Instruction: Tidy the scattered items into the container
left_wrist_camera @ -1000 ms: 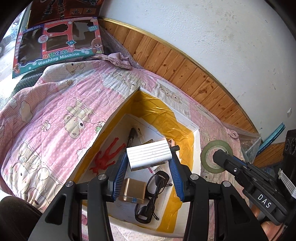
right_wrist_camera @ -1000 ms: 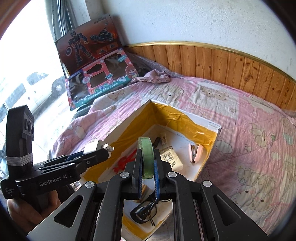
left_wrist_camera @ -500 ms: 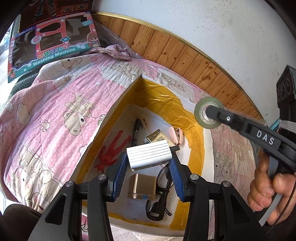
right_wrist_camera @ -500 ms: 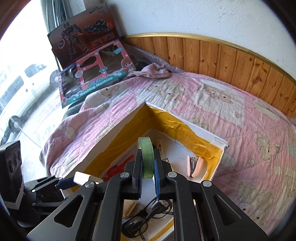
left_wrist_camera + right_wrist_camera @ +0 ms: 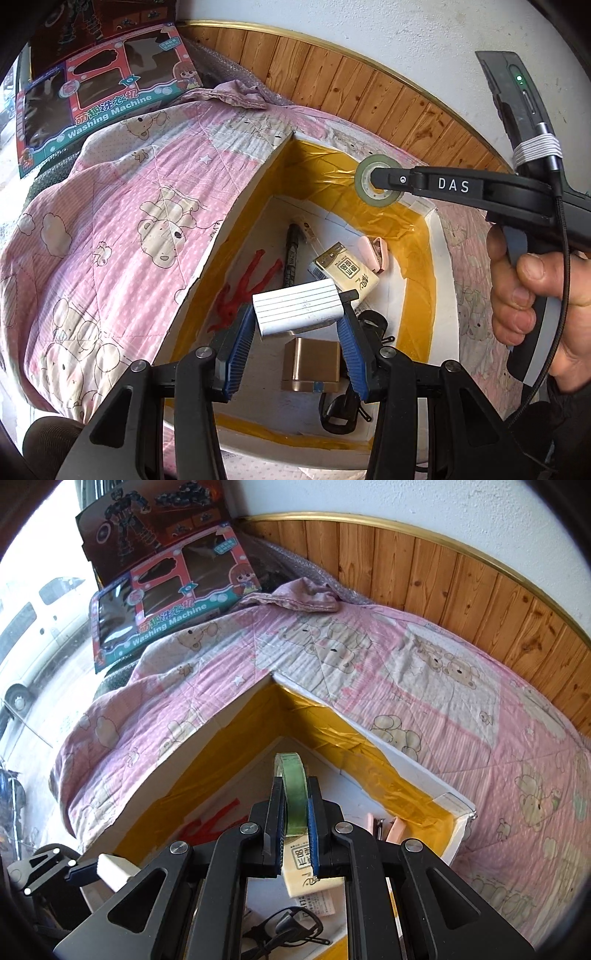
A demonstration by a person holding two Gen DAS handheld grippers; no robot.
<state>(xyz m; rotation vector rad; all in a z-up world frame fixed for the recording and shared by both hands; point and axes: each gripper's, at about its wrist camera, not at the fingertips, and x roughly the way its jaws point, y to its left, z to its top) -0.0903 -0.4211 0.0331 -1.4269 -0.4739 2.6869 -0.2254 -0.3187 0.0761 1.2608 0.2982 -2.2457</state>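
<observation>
A white box (image 5: 439, 236) lined with yellow tape sits on a pink bear quilt. My left gripper (image 5: 297, 325) is shut on a white ribbed power bank (image 5: 298, 311), held above the box's near end. My right gripper (image 5: 295, 812) is shut on a green tape roll (image 5: 293, 790), standing on edge between the fingers; in the left wrist view the tape roll (image 5: 376, 181) hangs over the box's far corner. Inside the box lie a red figure (image 5: 243, 288), a black pen (image 5: 293, 254), a cream packet (image 5: 347, 273), a pink clip (image 5: 375, 251), a gold block (image 5: 312, 363) and black glasses (image 5: 354, 391).
The pink quilt (image 5: 424, 686) covers the surface around the box (image 5: 458, 812). Toy boxes, one reading "Washing Machine" (image 5: 170, 602), lean at the far left. A wood-panelled wall (image 5: 461, 587) runs behind. A person's hand (image 5: 532, 295) grips the right tool's handle.
The right gripper with the tape roll has moved forward and up, from beside the box to over its far corner. The left gripper keeps the power bank, shifting slightly over the box.
</observation>
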